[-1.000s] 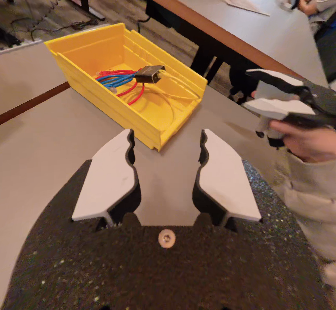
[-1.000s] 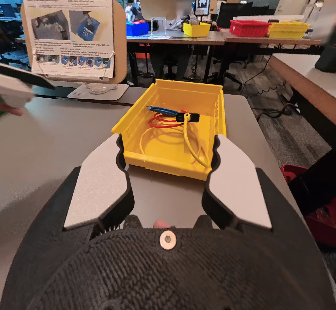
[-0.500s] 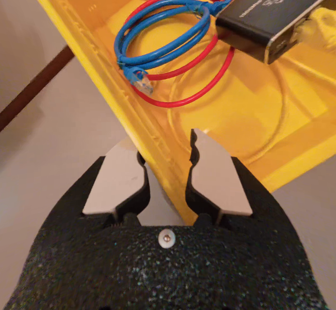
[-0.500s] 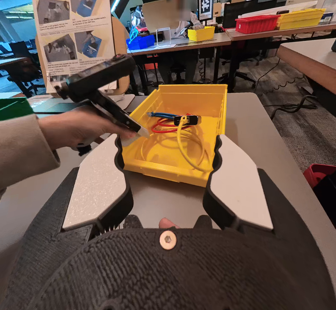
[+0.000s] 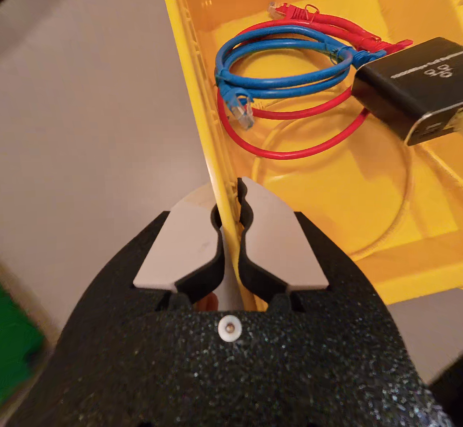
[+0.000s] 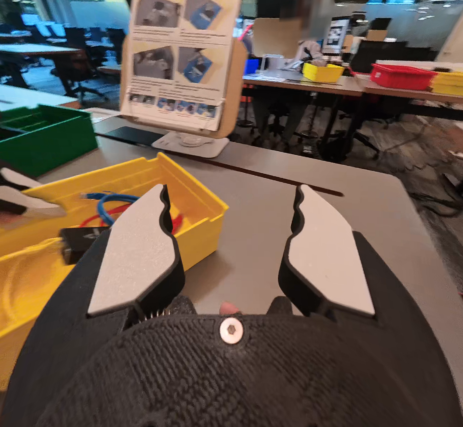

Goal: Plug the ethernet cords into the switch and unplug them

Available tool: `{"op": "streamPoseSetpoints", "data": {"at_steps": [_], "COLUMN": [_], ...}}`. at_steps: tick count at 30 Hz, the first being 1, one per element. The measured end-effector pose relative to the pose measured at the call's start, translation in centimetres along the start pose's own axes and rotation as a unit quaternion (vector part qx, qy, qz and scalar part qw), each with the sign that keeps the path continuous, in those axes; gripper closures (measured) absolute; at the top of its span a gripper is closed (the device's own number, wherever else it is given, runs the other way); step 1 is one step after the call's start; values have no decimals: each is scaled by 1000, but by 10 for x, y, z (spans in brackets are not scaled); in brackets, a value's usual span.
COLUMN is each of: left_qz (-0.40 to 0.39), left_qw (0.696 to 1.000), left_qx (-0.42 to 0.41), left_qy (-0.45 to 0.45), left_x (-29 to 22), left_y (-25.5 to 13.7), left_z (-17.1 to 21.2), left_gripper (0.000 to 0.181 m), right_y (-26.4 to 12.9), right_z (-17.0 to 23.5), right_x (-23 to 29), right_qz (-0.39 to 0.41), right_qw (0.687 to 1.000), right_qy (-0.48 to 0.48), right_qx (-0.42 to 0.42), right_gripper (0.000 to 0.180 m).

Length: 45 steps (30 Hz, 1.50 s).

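Yellow moulded plastic, thin and ribbed: the bin's side wall (image 5: pixel 220 189) being pinched by the left gripper (image 5: pixel 229 204), jaws nearly closed, one finger outside, one inside. Probably steadying or repositioning the bin before any plugging; no cord in hand yet. Right gripper (image 6: pixel 230 216) hovering spread wide and empty over the grey table (image 6: pixel 313 214), just beside the bin. Lying inside: a black, smooth-cased switch (image 5: pixel 411 89) propped at a tilt, a coiled blue cord (image 5: pixel 275 74) with its clear connector (image 5: pixel 241 112) free near the wall, a red cord (image 5: pixel 288 154) looped beneath, a yellow cord (image 5: pixel 333 196) curled on the floor and seemingly already plugged in, though blurred there. Next calling for the right gripper reaching in and closing on the blue connector.
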<state>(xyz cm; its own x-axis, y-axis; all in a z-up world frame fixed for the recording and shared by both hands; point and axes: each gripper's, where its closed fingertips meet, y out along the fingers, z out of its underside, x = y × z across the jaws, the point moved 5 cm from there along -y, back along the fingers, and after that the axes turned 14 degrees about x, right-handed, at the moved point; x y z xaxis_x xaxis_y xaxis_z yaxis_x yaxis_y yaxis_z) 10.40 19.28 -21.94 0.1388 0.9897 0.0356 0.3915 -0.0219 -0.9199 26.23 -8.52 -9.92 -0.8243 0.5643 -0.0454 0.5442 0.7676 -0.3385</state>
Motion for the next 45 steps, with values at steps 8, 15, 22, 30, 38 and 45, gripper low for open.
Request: {"op": "streamPoseSetpoints", "data": {"at_steps": [8, 15, 22, 30, 38, 45], "left_qz": [-5, -36, -106, -132, -127, -129], "left_qw": [997, 980, 945, 931, 929, 924], "left_qx": [14, 14, 13, 6, 11, 13], "left_qy": [-82, -197, -308, -340, -348, -359], "left_x": [42, 73, 92, 102, 104, 106], "left_y": [-90, -137, -163, -170, -172, -175], "left_z": [213, 329, 396, 417, 420, 426], "left_gripper": [175, 174, 174, 174, 174, 174], "right_y": [107, 237, 288, 311, 310, 344], "right_z": [-30, -46, -39, -38, -27, -6], "right_x": [185, 349, 416, 444, 484, 477], "right_qz": [-204, -251, -216, -233, -202, -123], "right_qw": [978, 959, 964, 948, 935, 936], "right_qy": [-44, -37, 2, 18, 15, -36], "right_qx": [10, 124, 155, 216, 291, 329], "right_gripper": [80, 67, 66, 87, 101, 133]}}
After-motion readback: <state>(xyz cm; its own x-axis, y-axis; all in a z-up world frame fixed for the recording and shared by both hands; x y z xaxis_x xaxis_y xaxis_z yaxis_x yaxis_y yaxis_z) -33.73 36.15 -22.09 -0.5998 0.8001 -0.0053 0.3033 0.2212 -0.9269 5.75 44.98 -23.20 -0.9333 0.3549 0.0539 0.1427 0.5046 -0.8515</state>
